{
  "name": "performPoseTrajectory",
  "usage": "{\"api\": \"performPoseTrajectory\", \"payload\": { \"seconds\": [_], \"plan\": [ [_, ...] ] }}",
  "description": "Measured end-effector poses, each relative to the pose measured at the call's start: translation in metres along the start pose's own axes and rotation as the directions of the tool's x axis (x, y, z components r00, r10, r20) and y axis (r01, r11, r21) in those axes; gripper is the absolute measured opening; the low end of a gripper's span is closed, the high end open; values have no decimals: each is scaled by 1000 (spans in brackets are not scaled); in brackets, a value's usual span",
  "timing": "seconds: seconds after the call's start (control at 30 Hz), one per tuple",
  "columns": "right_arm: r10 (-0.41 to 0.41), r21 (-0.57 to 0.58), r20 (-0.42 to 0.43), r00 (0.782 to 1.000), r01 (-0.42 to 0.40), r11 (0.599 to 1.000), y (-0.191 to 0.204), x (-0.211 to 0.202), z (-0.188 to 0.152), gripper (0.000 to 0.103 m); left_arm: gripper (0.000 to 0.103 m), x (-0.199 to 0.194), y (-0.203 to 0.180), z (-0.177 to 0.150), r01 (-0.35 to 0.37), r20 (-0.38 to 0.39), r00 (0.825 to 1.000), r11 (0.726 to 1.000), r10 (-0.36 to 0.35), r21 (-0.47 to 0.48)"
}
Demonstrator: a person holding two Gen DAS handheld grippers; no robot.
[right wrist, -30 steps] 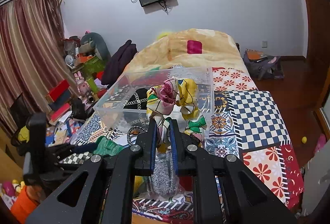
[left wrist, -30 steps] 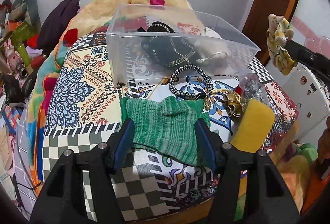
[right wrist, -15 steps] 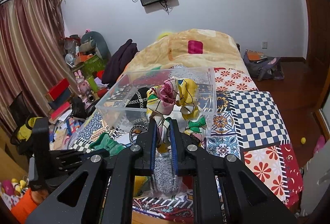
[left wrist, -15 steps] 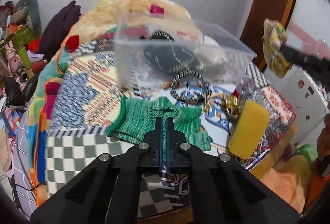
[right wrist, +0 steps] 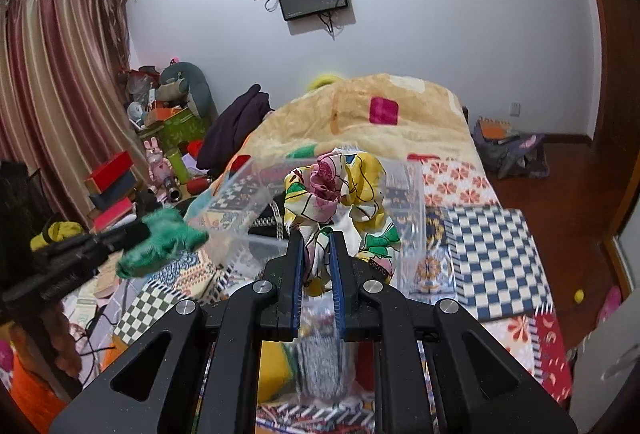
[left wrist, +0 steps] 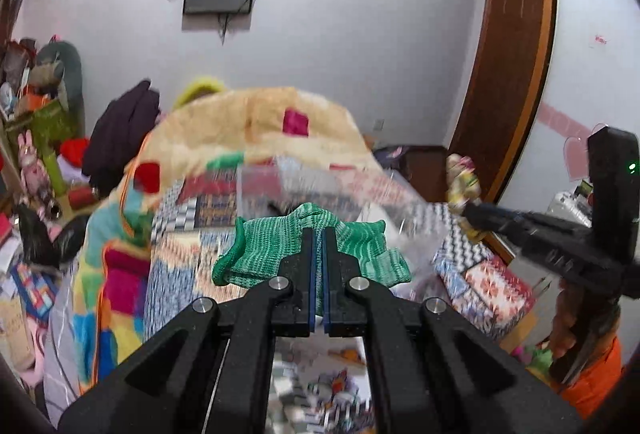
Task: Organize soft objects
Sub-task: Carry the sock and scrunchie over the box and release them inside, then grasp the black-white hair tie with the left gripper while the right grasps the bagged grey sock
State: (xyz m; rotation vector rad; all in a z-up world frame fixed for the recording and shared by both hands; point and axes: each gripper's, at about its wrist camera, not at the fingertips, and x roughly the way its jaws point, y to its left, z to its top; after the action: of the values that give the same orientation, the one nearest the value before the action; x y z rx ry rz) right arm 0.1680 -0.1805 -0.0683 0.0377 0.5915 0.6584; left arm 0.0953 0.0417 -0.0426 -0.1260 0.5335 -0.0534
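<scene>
My left gripper point(left wrist: 319, 234) is shut on a green knitted cloth point(left wrist: 272, 246) and holds it in the air above the patterned bedspread, in front of a clear plastic bin point(left wrist: 360, 190). The cloth also shows at the left of the right wrist view point(right wrist: 160, 246). My right gripper point(right wrist: 316, 238) is shut on a floral yellow and pink scrunchie point(right wrist: 344, 190), held up before the clear bin point(right wrist: 404, 202). The scrunchie shows small in the left wrist view point(left wrist: 462, 174). A dark item lies inside the bin.
The patchwork bedspread point(right wrist: 488, 242) covers the bed, with a beige blanket point(right wrist: 400, 114) heaped behind the bin. A yellow sponge point(right wrist: 276, 366) and a grey sparkly item point(right wrist: 320, 366) lie below my right gripper. Cluttered shelves and toys point(right wrist: 160, 138) stand at the left.
My left gripper closed on the green cloth and lifted it off the bed toward the bin. My right gripper kept its hold on the scrunchie and barely moved.
</scene>
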Motion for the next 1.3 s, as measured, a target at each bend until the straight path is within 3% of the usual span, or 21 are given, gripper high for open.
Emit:
{"api": "performPoseTrajectory", "payload": {
  "seconds": [0.23,0.43,0.63,0.7,0.83,1.1,1.2,1.3],
  "plan": [
    [-7,-48,-46,999,5,999,6,39,24,12,1,38,-6,23,14,13,1000,1000,-14,1],
    [-41,-87,-136,990,29,996,4,78,27,13,1,91,-1,25,-13,-54,998,1000,12,-9],
    [-68,-106,-232,970,45,993,-2,107,17,15,1,132,2,12,-6,-169,986,1000,7,2],
    [-68,-116,-250,966,40,992,-2,108,12,19,2,139,4,8,5,-203,979,1000,-8,-15],
    [-80,-140,-223,971,49,989,2,93,12,39,7,130,8,10,29,-194,980,998,-39,-56],
    [-105,-150,-99,989,90,985,1,42,21,63,57,76,-1,20,5,-87,996,1000,-6,-20],
    [-105,-151,-66,992,94,984,3,24,18,66,65,60,-6,15,-15,-65,998,1000,15,7],
    [-100,-150,-66,993,89,985,5,15,8,66,66,56,-8,3,-22,-91,996,999,24,28]
  ]
}}
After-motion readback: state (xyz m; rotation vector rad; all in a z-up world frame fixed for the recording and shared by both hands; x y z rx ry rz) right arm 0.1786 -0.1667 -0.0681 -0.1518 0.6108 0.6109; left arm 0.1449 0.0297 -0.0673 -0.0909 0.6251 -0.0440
